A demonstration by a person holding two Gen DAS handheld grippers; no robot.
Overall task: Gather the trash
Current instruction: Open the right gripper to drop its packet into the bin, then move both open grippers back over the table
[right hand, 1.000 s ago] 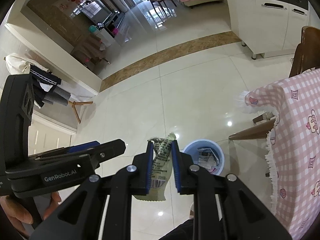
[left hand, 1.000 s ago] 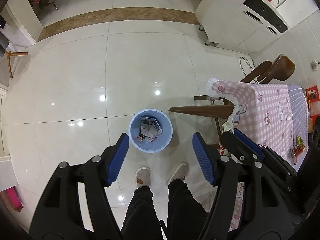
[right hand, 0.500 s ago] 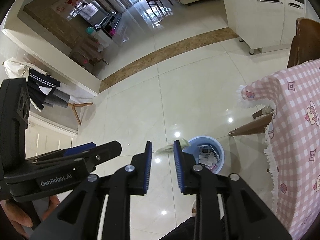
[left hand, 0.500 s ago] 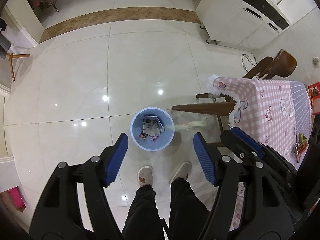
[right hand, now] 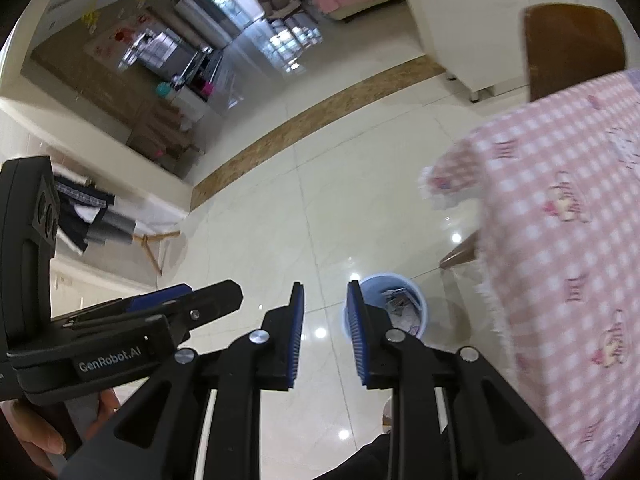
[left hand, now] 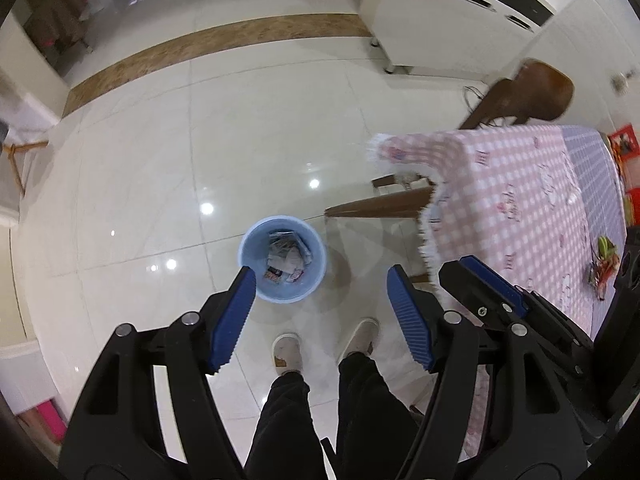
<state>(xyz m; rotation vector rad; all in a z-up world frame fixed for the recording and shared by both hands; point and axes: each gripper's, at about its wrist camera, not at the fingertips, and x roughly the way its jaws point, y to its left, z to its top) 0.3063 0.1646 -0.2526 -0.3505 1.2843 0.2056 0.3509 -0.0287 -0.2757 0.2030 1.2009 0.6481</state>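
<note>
A light blue trash bin (left hand: 282, 266) stands on the tiled floor with several wrappers inside; it also shows in the right wrist view (right hand: 394, 308). My left gripper (left hand: 320, 284) is open and empty, held high above the bin. My right gripper (right hand: 324, 304) is open and empty, with a narrow gap between its blue pads (right hand: 298, 320), above and left of the bin. A small green and red piece of trash (left hand: 604, 262) lies on the table at the far right.
A table with a pink checked cloth (left hand: 516, 208) stands right of the bin, also in the right wrist view (right hand: 560, 240). A brown wooden chair (left hand: 524, 96) and white cabinets (left hand: 460, 12) stand behind it. The person's feet (left hand: 320, 348) are just before the bin.
My right gripper let go of the green wrapper, which fell toward the bin and is gone from the jaws. Both grippers have swung right, toward the table.
</note>
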